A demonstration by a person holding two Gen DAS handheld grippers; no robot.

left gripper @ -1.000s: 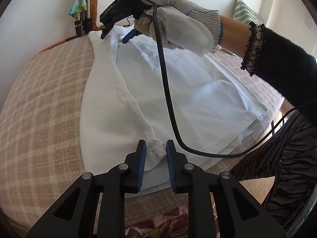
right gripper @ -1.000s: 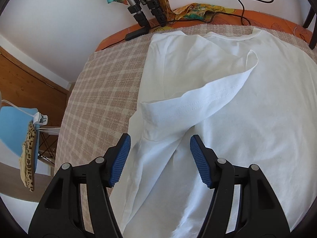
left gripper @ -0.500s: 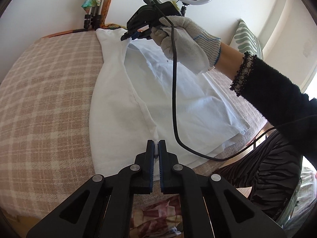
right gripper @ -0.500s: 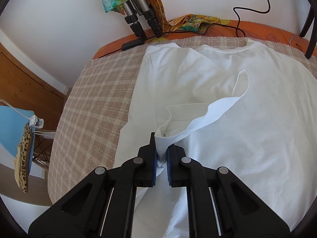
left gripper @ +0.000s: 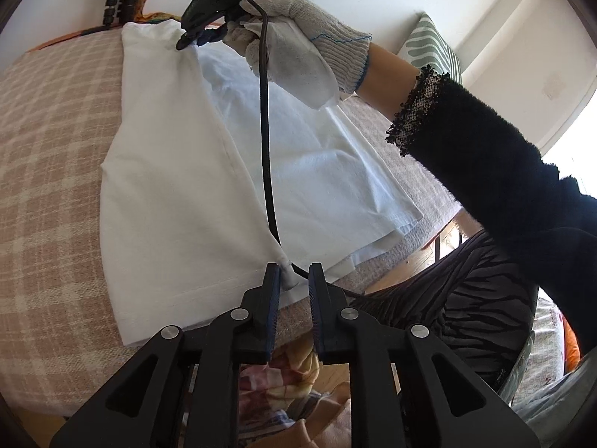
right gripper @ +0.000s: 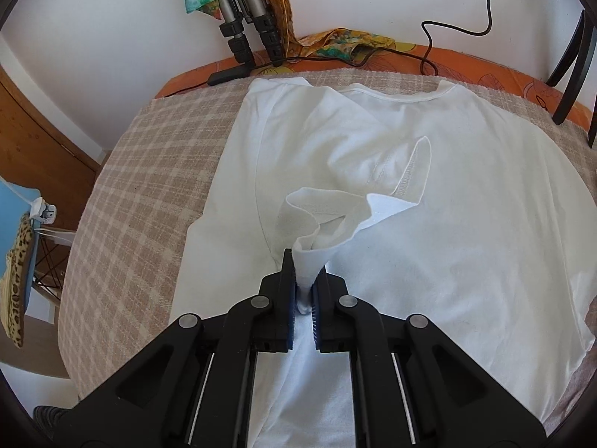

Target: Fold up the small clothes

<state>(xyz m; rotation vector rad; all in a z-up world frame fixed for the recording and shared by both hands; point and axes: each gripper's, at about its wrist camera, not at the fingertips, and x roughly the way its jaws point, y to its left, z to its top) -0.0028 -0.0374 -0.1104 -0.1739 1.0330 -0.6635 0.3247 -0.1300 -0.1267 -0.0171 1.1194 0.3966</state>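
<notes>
Two grippers: both are working on one white T-shirt (right gripper: 466, 201), which is lying on the checked beige cloth (right gripper: 149, 171) across the middle of both views.
Left gripper (left gripper: 294, 280): at lower centre of the left view, its jaws are opening, standing narrowly apart; a bunched hem corner is sitting between them, against the left pad, and a black cable (left gripper: 265, 130) is running through the same gap.
Right gripper (right gripper: 304, 280): at lower centre of the right view, its jaws are easing open yet the pads are still pinching a gathered piece of sleeve fabric, which is rising in a loose loop above the shirt body.
Gloved hand (left gripper: 298, 48): at upper centre of the left view, it is carrying the right gripper over the shoulder end of the shirt.
Progress: by my reading, the first side fold is being made; one long edge is lifting toward the middle, while the far side and the crosswise folds are remaining.
Shirt material: thin, soft knit, creasing easily, with stitched hems and a ribbed neckline (right gripper: 421, 97) at upper right.
Cloth material: coarse woven plaid, looking flat and grippy.
</notes>
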